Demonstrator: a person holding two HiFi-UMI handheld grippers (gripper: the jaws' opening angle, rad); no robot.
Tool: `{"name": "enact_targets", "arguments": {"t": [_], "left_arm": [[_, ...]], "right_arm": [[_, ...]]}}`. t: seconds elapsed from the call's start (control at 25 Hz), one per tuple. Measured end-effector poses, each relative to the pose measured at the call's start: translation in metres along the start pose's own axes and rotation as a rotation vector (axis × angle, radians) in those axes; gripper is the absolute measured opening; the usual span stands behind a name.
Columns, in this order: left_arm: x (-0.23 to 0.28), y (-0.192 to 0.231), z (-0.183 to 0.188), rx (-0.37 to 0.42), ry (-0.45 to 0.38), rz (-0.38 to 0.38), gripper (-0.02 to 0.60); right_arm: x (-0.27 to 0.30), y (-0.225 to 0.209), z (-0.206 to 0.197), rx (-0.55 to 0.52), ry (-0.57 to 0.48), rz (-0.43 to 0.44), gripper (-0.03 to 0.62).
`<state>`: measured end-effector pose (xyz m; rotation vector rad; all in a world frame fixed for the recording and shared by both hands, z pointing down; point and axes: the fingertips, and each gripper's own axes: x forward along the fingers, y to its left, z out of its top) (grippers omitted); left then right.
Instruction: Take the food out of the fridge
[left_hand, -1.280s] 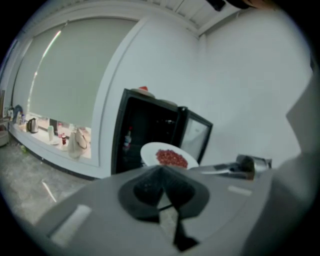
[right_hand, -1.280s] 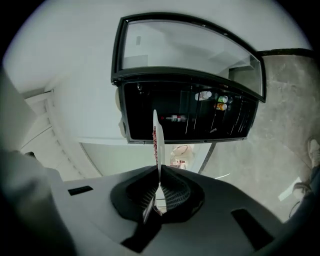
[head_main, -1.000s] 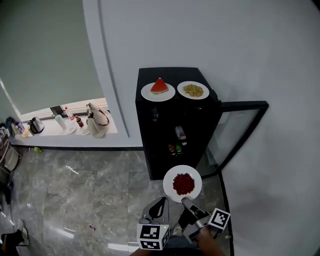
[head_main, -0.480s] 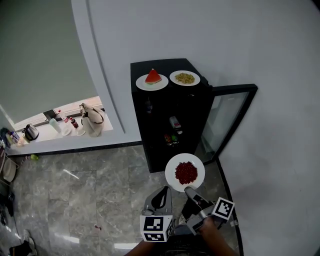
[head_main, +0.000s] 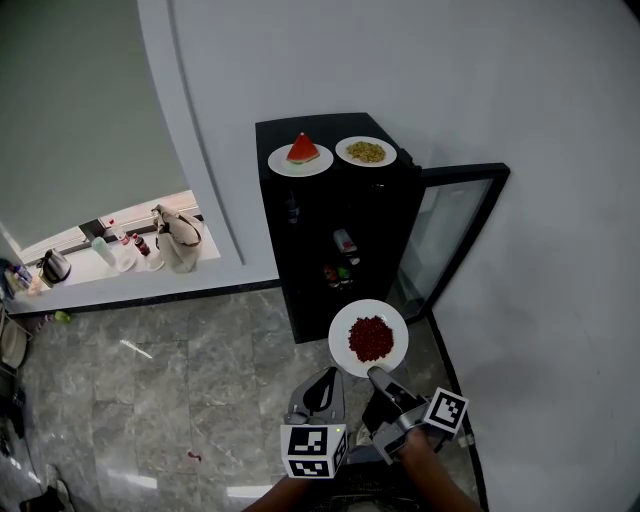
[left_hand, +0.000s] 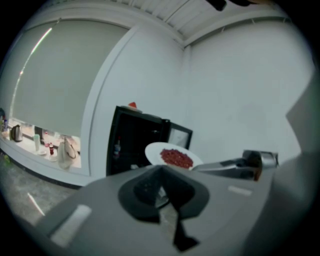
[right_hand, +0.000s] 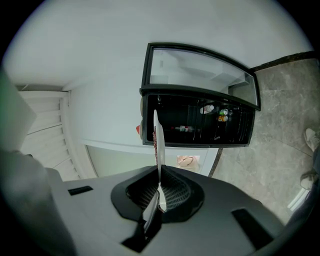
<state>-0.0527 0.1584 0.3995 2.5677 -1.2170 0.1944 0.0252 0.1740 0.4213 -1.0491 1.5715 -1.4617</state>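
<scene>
Clamping the red-food plate (head_main: 368, 338), right claw (head_main: 374, 374) before the open fridge (head_main: 310, 230); left claw (head_main: 325, 380) clenched, empty.

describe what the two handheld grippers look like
Both have grey, wedge-shaped bodies with a black recess around the claw. The left claw looks dark and narrow, and the right claw has dark ribbed pads. Each carries a white cube with black square markers at its rear. No cables or sleeves show.
</scene>
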Motion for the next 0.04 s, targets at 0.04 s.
{"name": "enact_targets", "arguments": {"t": [0.04], "left_arm": [[-0.0001,0.0009,-0.0005,-0.002,0.001,-0.001,-0.015]], "right_arm": [[0.0007,-0.0004,-0.0009,0.003,0.0,0.0,0.009]]}}
